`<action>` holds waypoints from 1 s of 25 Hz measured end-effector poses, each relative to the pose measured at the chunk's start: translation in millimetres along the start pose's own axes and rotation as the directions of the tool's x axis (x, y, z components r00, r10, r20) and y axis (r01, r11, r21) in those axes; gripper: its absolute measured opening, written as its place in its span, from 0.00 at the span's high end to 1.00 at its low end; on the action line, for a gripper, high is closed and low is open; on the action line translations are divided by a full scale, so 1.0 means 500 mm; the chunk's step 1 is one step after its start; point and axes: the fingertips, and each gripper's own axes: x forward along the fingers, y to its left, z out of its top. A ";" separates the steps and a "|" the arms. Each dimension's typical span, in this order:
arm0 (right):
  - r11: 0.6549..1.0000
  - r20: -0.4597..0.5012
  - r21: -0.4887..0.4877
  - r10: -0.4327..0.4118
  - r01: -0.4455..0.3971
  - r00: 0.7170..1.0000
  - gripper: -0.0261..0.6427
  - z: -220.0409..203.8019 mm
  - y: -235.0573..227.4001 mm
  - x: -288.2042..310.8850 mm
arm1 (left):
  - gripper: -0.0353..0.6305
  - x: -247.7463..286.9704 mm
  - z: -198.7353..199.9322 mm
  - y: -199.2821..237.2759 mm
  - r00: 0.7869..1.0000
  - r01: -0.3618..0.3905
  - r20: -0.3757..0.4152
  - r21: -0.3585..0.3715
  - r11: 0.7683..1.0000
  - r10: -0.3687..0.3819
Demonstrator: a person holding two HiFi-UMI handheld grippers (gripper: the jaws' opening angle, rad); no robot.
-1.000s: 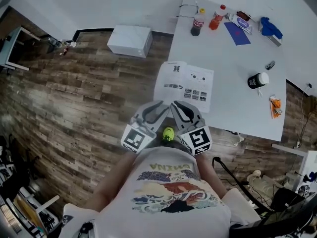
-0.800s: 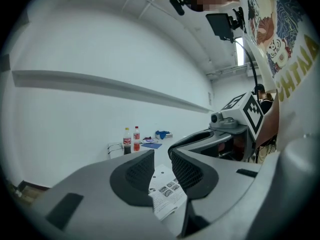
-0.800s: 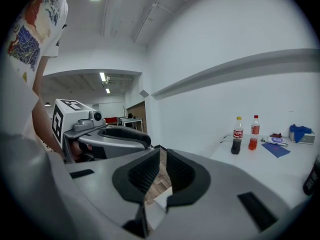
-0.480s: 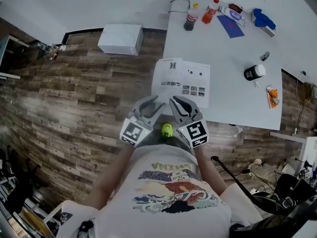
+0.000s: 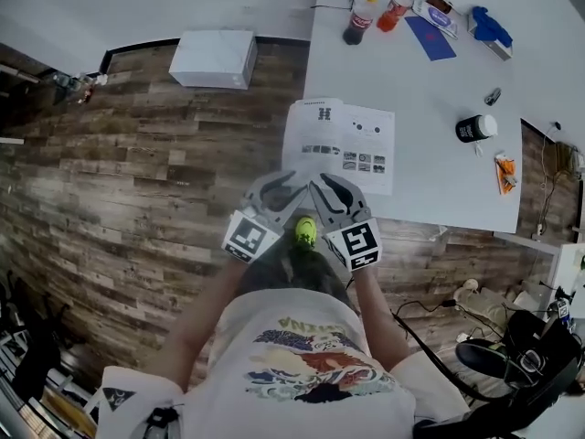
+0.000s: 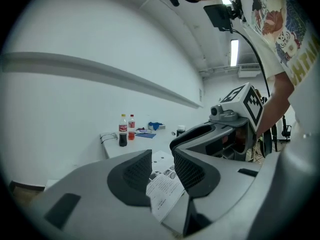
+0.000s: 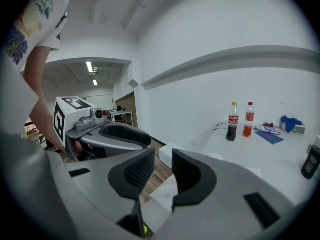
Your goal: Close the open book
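Note:
The open book (image 5: 338,144) lies flat on the white table (image 5: 439,176), near its front left corner, with both printed pages facing up. My two grippers hang side by side just short of its near edge. The left gripper (image 5: 285,188) has just been opening its jaws. They stand apart with nothing pressed between them, and the book (image 6: 162,191) shows through the gap of the left gripper (image 6: 162,166). The right gripper (image 5: 327,190) has also just been opening and is empty. Past the jaws of the right gripper (image 7: 163,171) I see the book's corner (image 7: 167,194).
At the table's far end stand a cola bottle (image 5: 360,21) and an orange drink bottle (image 5: 398,9), beside a blue notebook (image 5: 430,37) and a blue cloth (image 5: 489,27). A black-and-white jar (image 5: 477,128) stands to the right. A white box (image 5: 215,58) sits on the wooden floor.
Both grippers have sunk a little together in front of the table's near edge. The book lies open as before.

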 end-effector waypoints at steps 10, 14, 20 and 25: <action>0.999 -0.055 0.012 -0.040 0.040 0.998 0.80 -0.065 -0.014 0.061 | 0.77 -0.011 -0.119 0.044 0.999 -0.002 -0.043 -0.005 1.000 0.002; 0.999 -0.083 0.002 -0.032 0.033 0.996 0.80 -0.095 -0.005 0.088 | 0.76 -0.011 -0.193 0.055 0.996 0.008 -0.086 0.009 1.000 -0.007; 0.999 -0.127 -0.010 -0.039 0.038 0.991 0.79 -0.137 -0.005 0.119 | 0.73 0.014 -0.297 0.074 0.991 0.025 -0.132 0.017 1.000 -0.022; 0.999 -0.154 -0.015 -0.049 0.048 0.987 0.79 -0.158 -0.003 0.121 | 0.71 0.030 -0.381 0.067 0.980 0.057 -0.191 0.056 0.997 -0.046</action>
